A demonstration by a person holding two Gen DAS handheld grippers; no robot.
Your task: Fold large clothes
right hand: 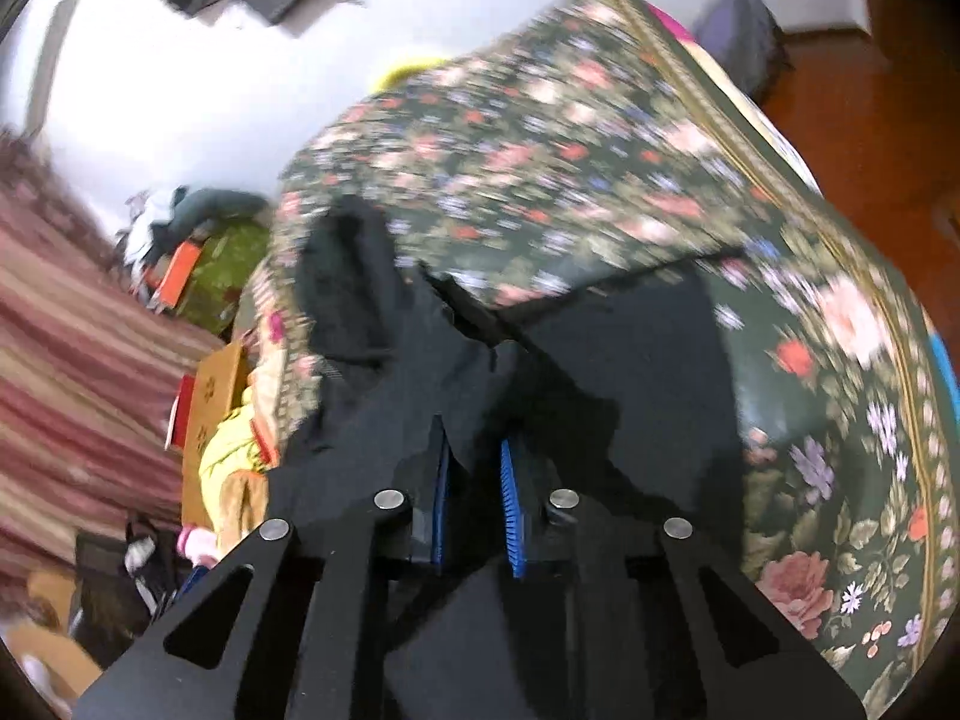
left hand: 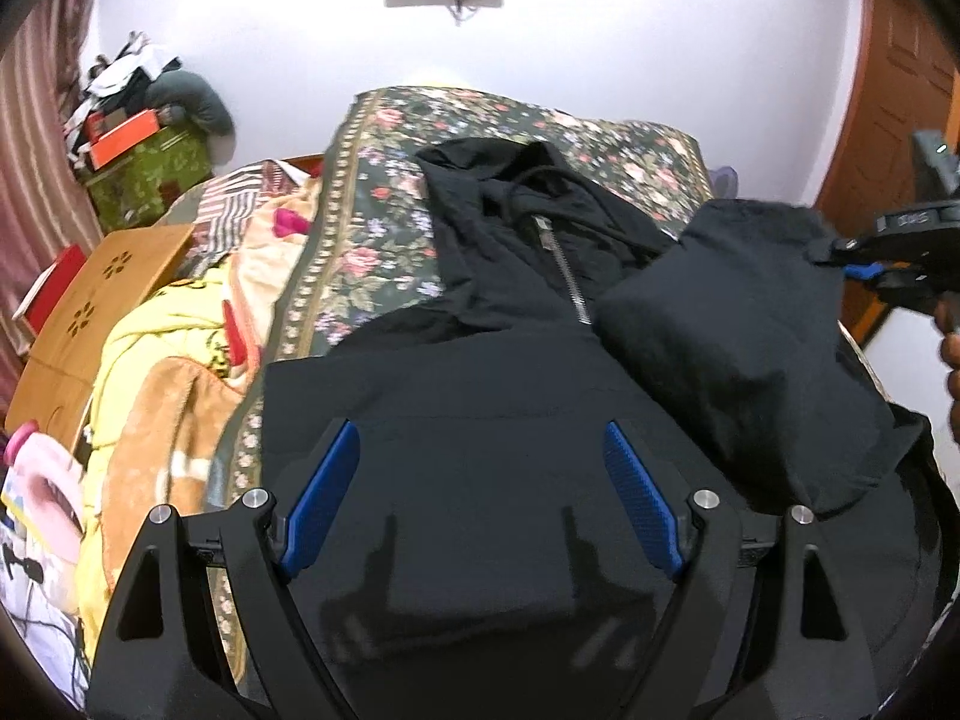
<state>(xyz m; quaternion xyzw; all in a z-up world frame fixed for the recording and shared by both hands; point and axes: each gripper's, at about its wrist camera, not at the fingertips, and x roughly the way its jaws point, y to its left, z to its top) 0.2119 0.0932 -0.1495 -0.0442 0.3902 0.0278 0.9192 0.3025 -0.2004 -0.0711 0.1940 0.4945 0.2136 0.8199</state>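
- Left wrist view: the left gripper [left hand: 480, 492] hangs with jaws spread wide above the black hoodie [left hand: 480, 360], lying on the floral bedspread [left hand: 372, 192]. The right gripper [left hand: 840, 258] pinches one sleeve [left hand: 738, 330].
- Right wrist view, blurred: blue pads [right hand: 513, 516] clamp black fabric over the bedspread.

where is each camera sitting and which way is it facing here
Left wrist: on the left hand-held gripper, jaws open, looking along the bed over the black hoodie toward the wall; the right hand-held gripper and some of the person's hand show at the right edge.
Right wrist: on the right hand-held gripper, tilted and blurred, jaws closed on hoodie cloth.
Shared: hoodie, floral bedspread, striped curtain.
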